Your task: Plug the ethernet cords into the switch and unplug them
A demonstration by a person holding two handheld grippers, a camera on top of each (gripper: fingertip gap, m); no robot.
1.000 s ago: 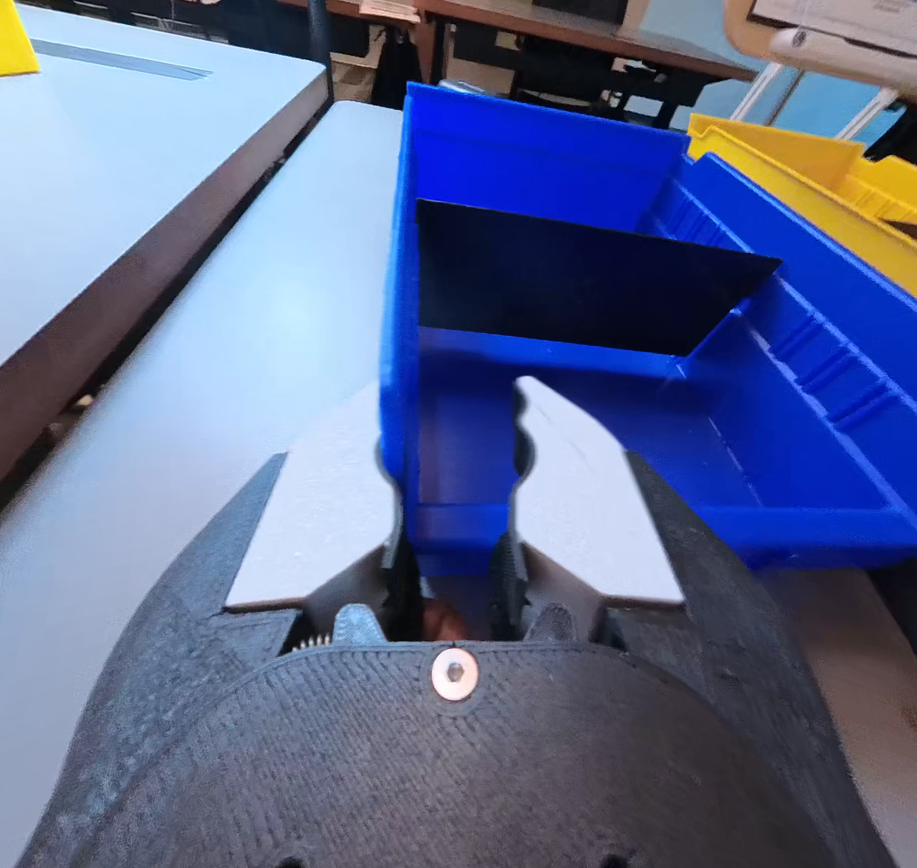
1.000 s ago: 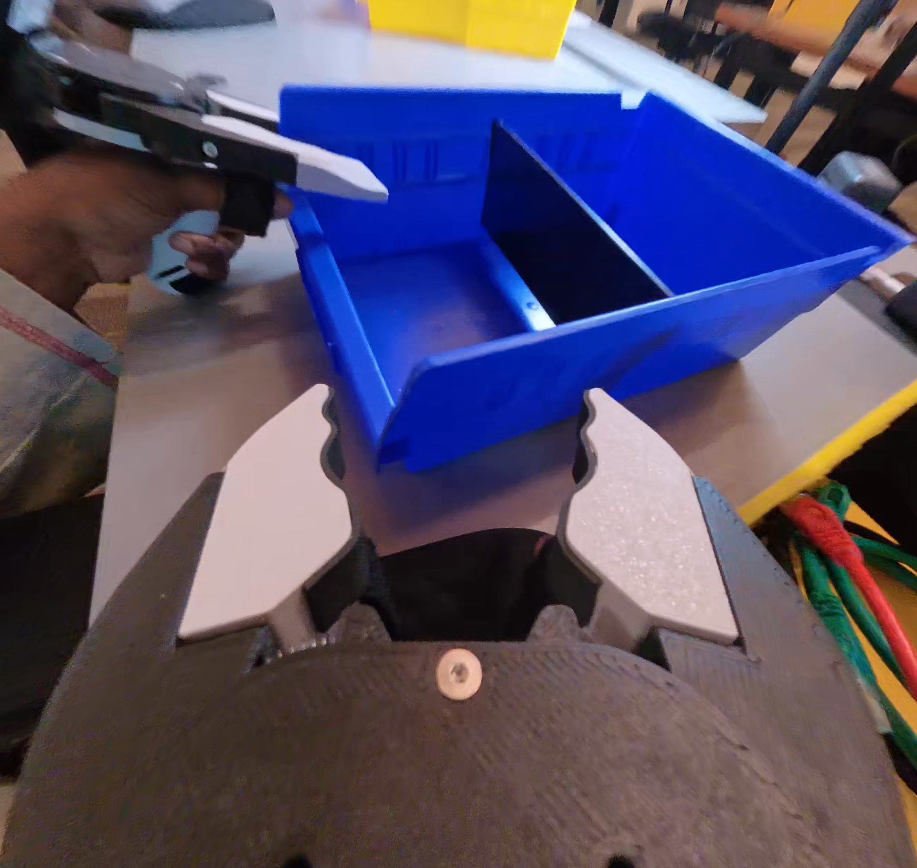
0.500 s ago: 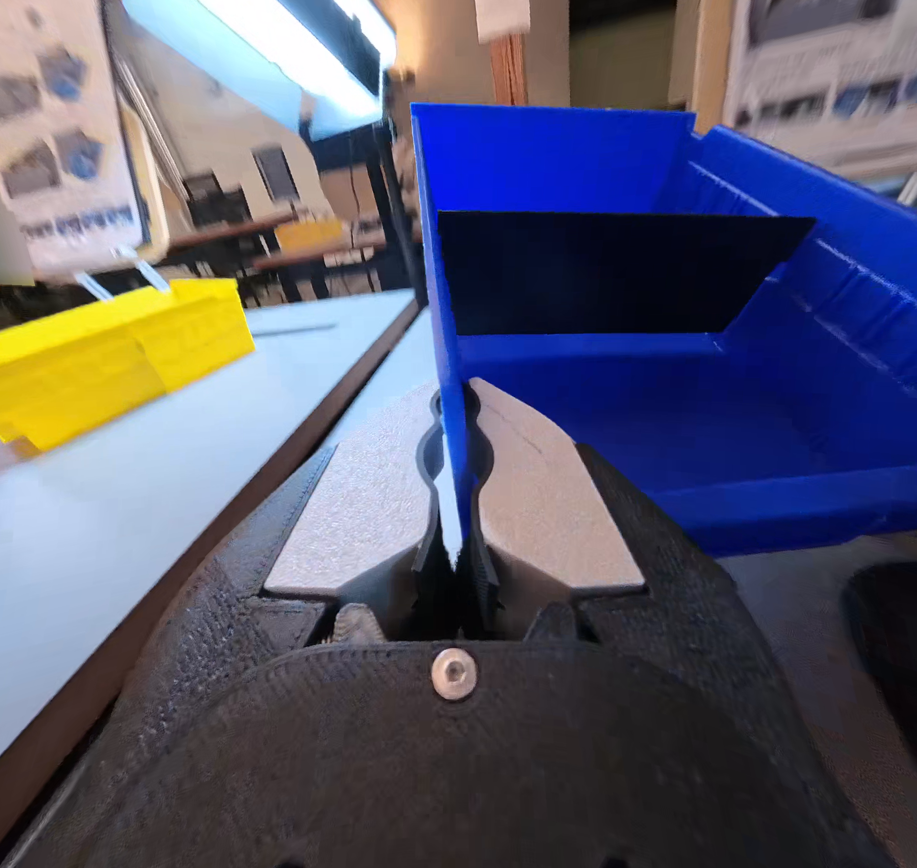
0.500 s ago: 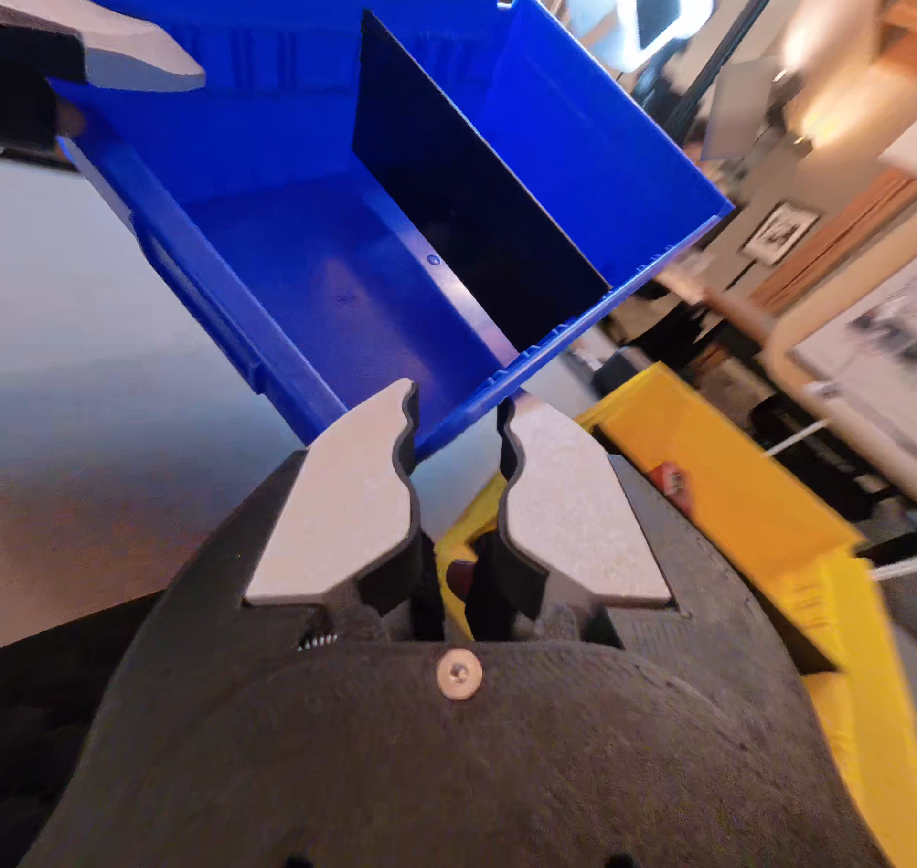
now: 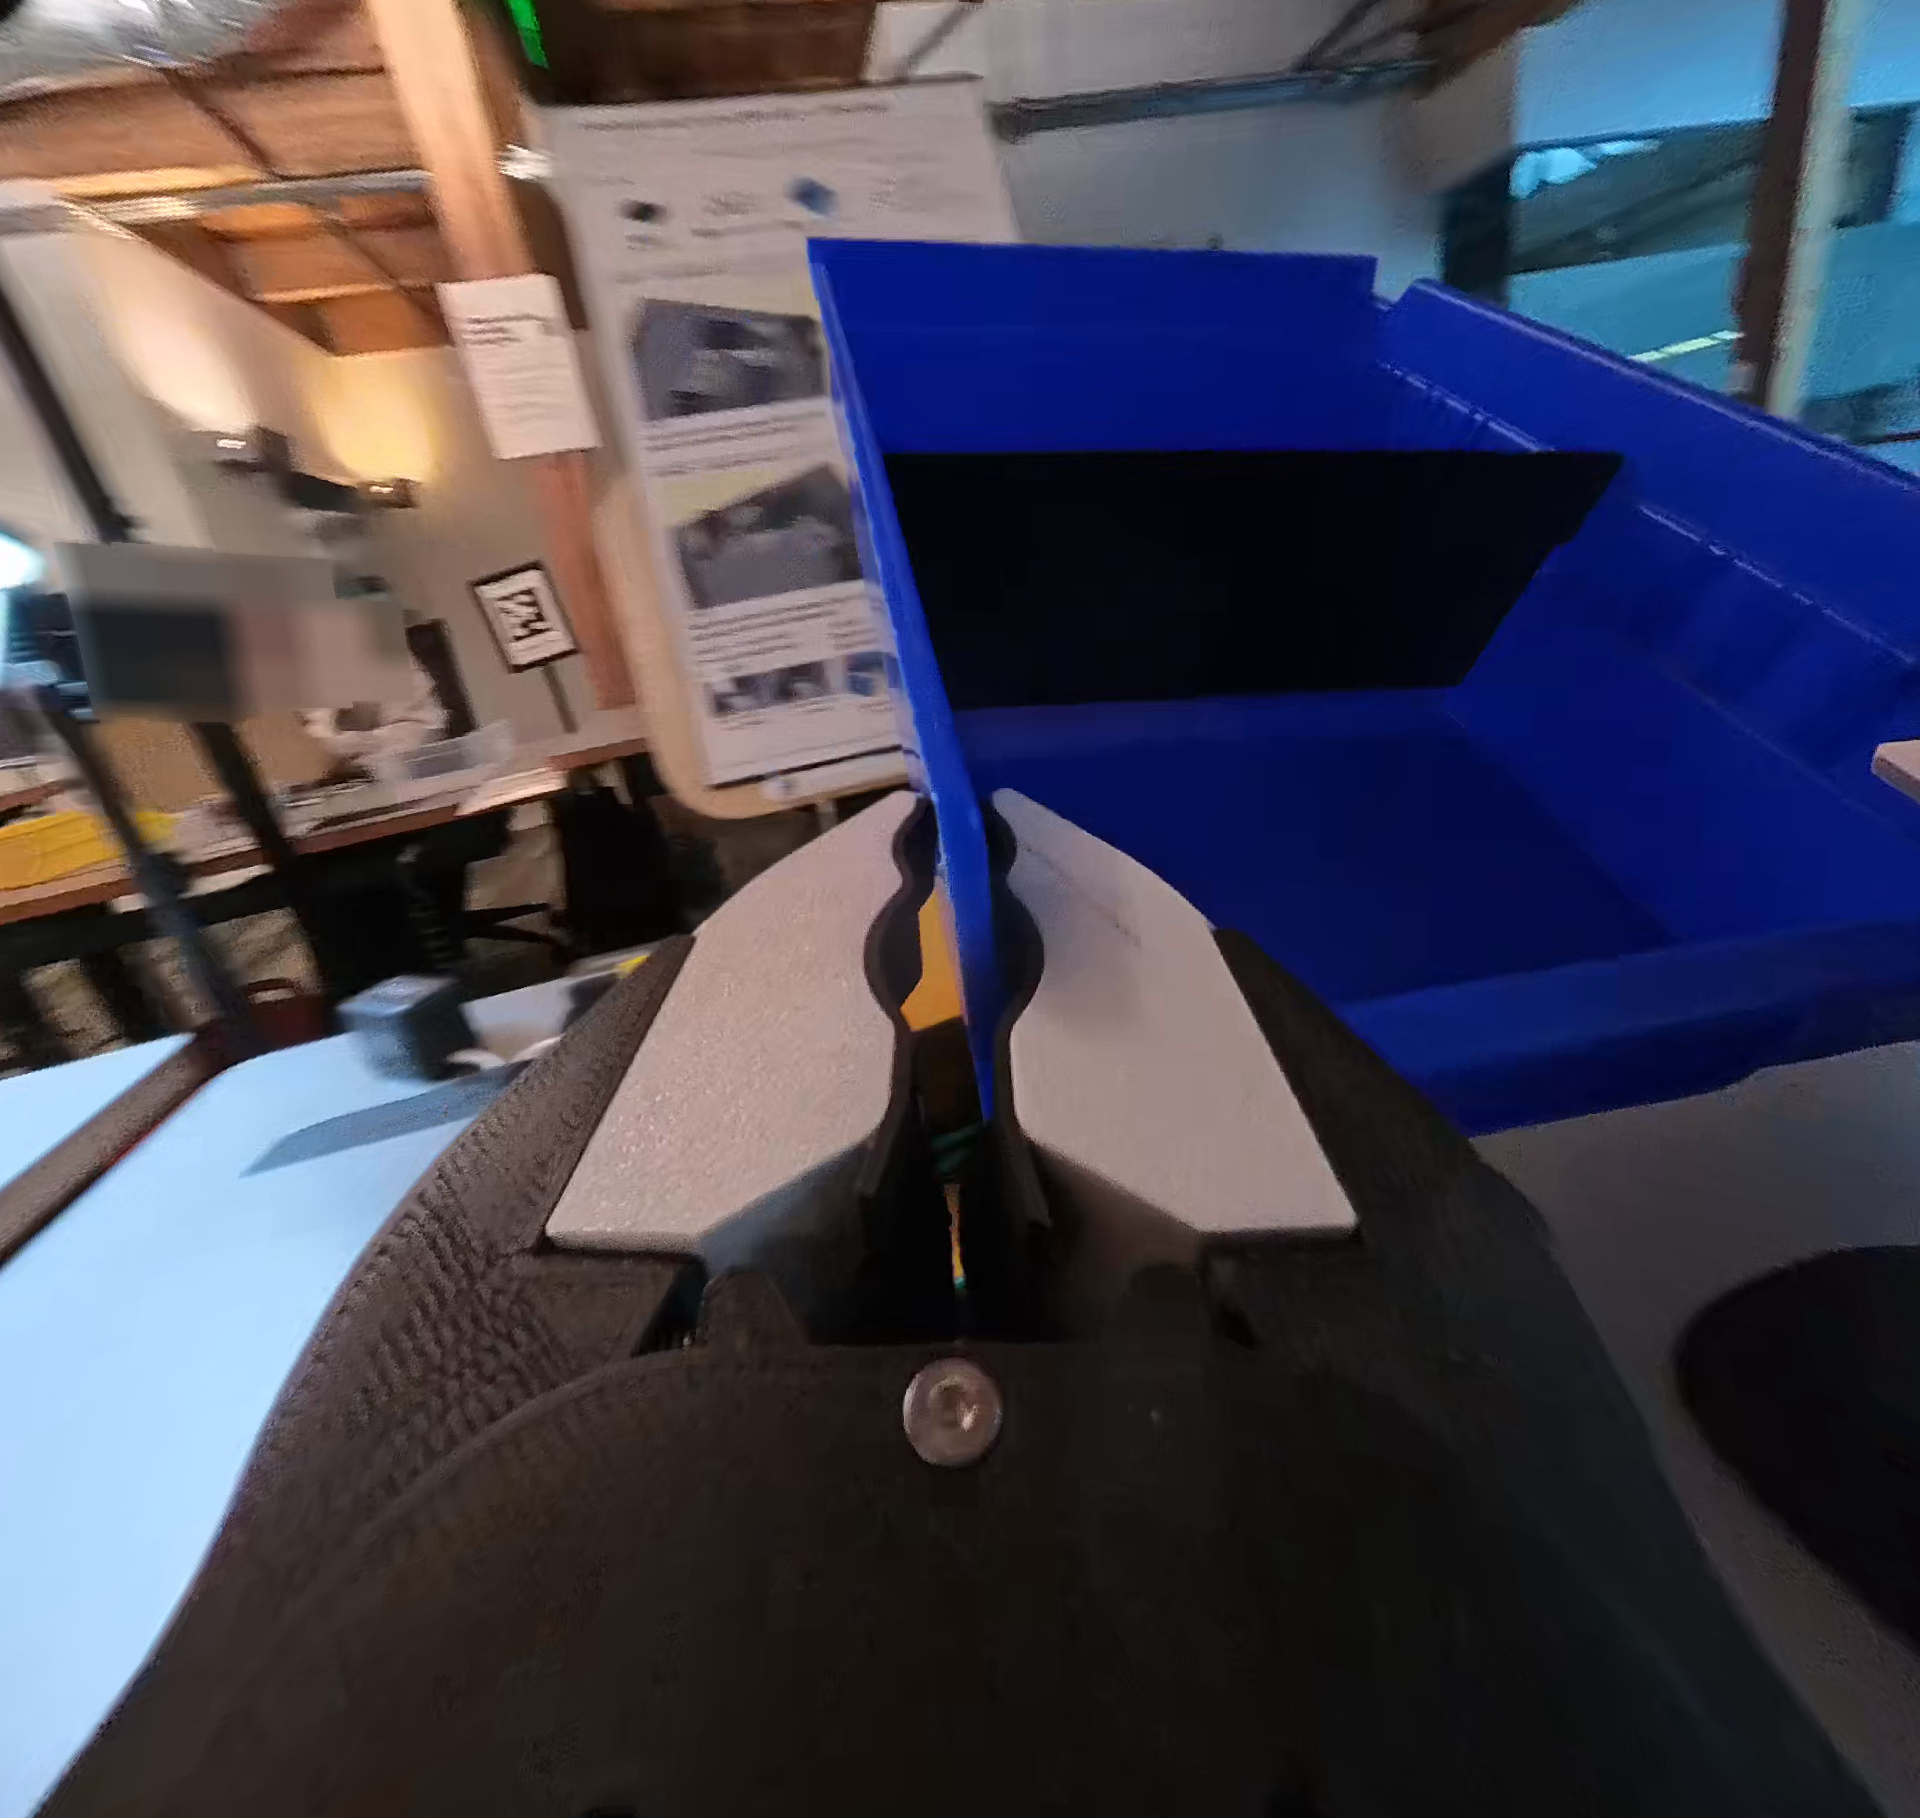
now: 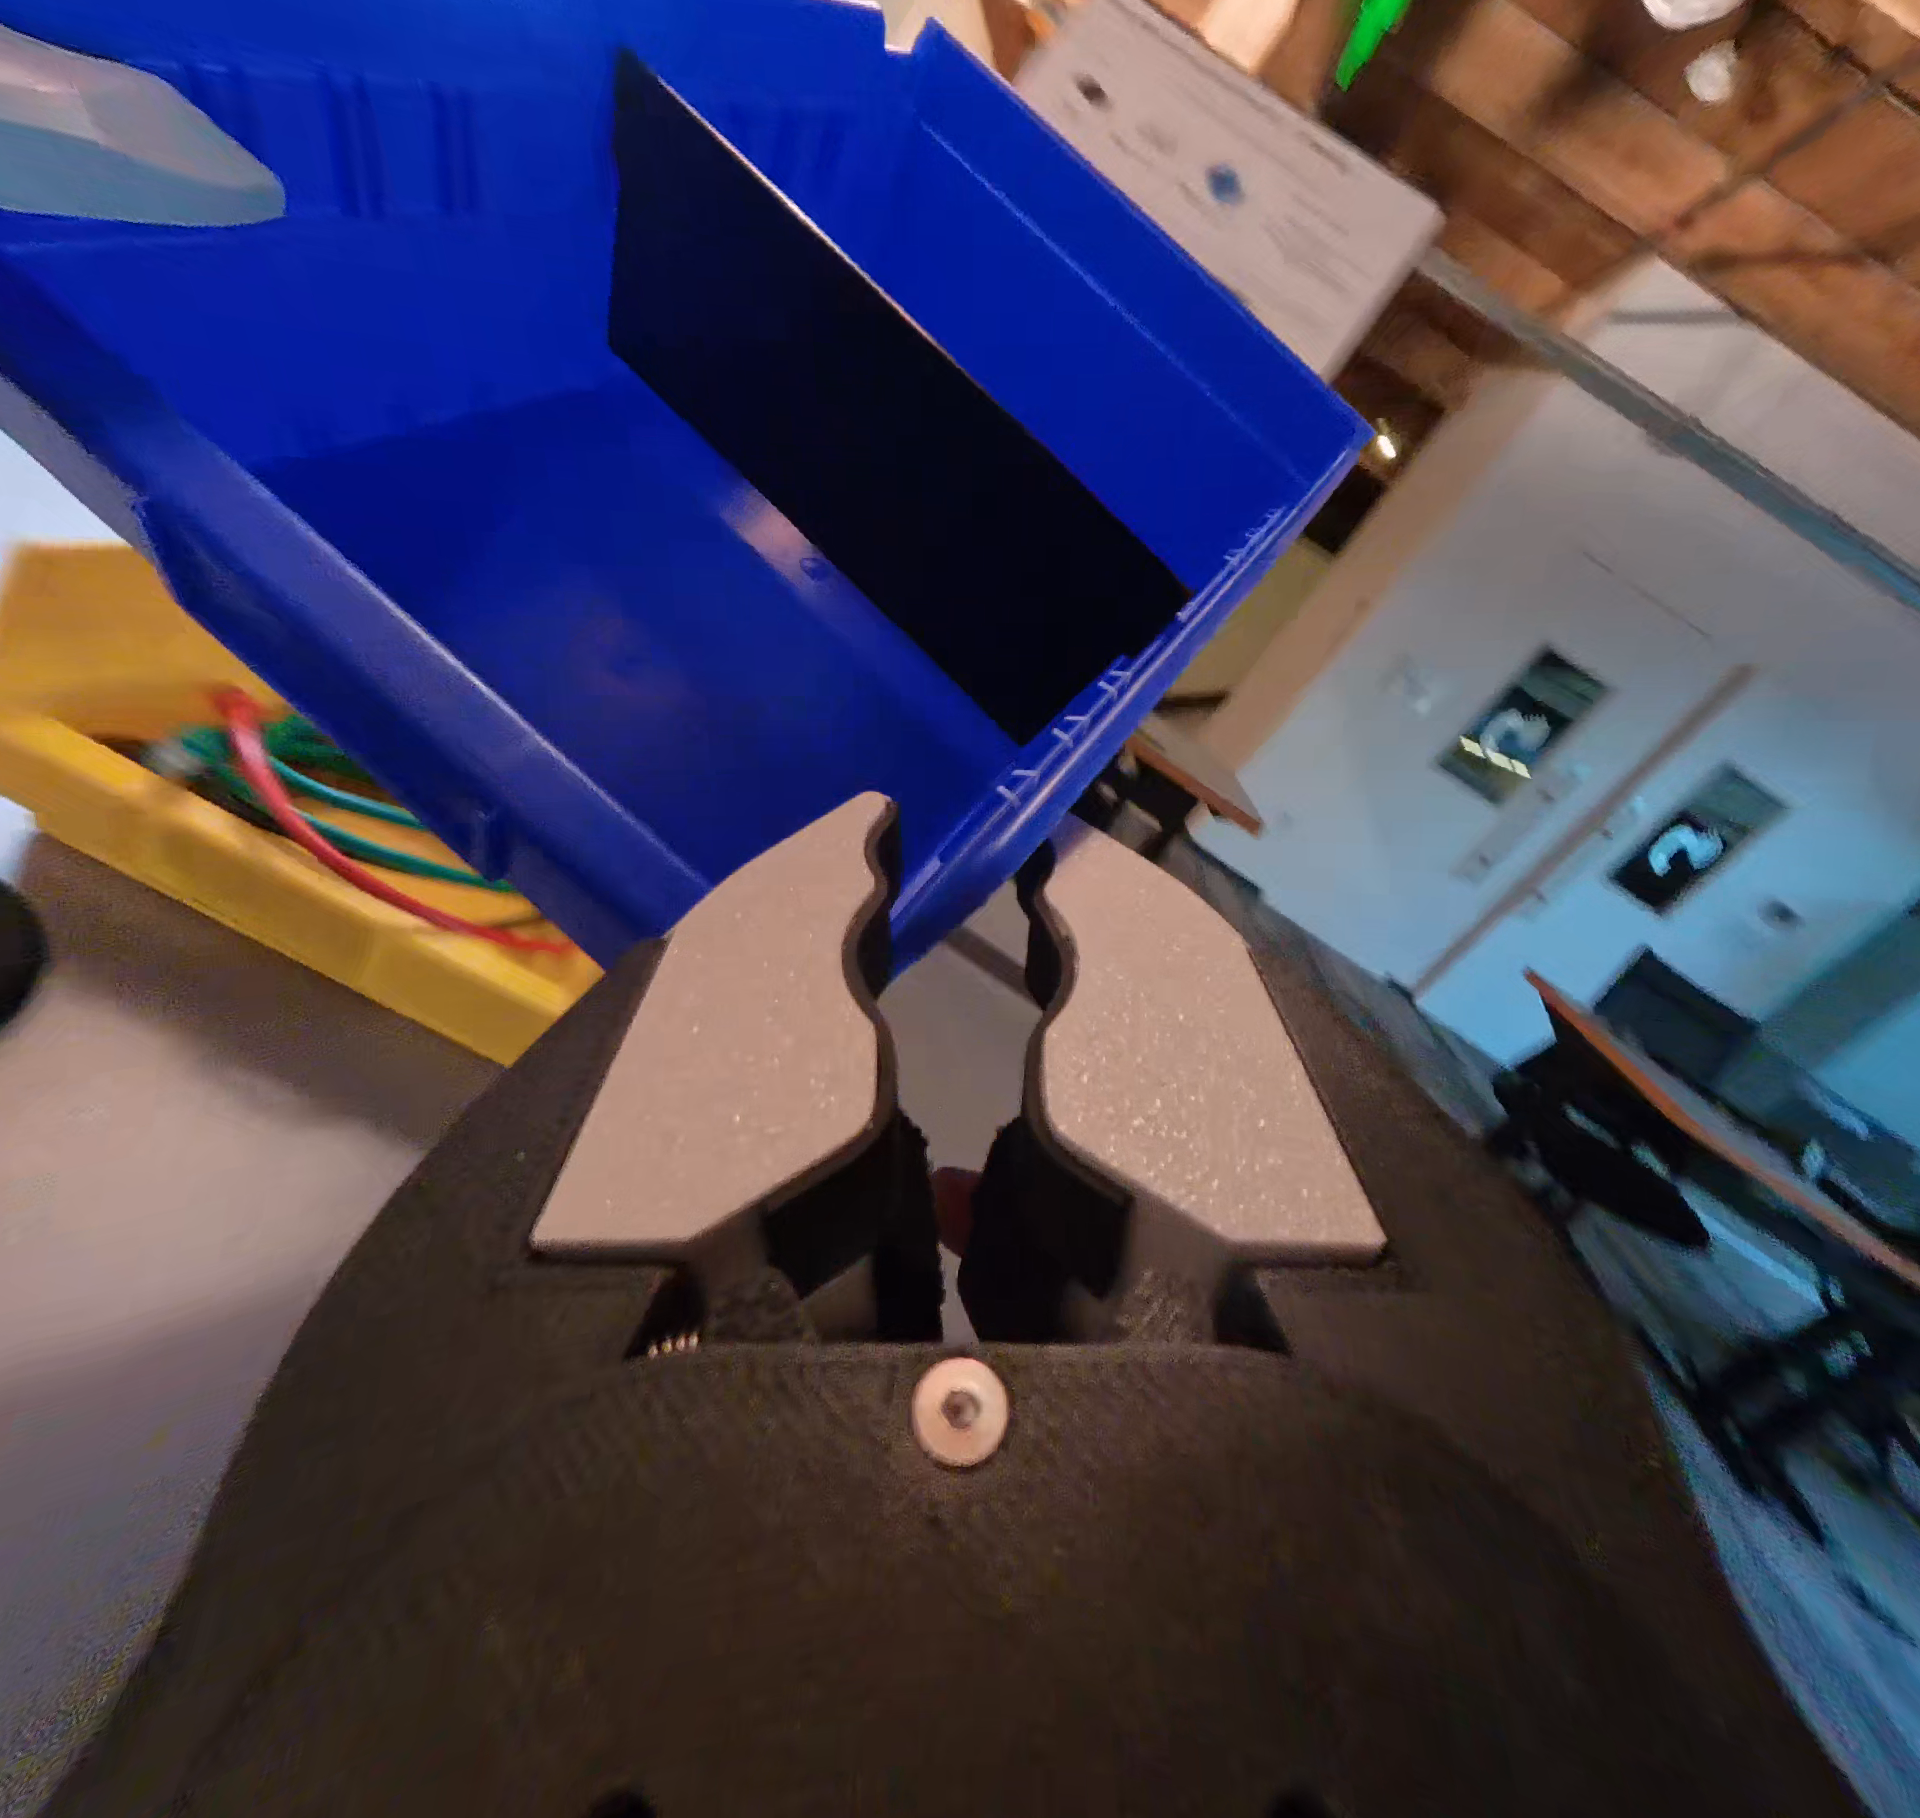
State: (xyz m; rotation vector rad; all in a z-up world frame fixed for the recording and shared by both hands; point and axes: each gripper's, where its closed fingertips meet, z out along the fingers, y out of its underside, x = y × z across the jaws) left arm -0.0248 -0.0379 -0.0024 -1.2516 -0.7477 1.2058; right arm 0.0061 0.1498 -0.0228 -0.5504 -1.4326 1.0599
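Both grippers pinch the blue bin [image 5: 1351, 833]: the left gripper [image 5: 961, 833] is closed on its side wall, the right gripper [image 6: 961, 875] on the rim of the opposite wall, and the bin hangs tilted above the yellow bin [image 6: 260, 895]. The ethernet cords [image 6: 343, 812], red and green, lie in that yellow bin below the blue one; no switch is in view. Thin wall grips look risky: uneven lifting could twist the blue bin loose onto the cords.

A solid blue bin [image 6: 436, 563] with a black divider [image 6: 883, 480] is seen at upper left. A yellow bin [image 6: 270, 895] at left centre is filled with red and green cords [image 6: 343, 823].
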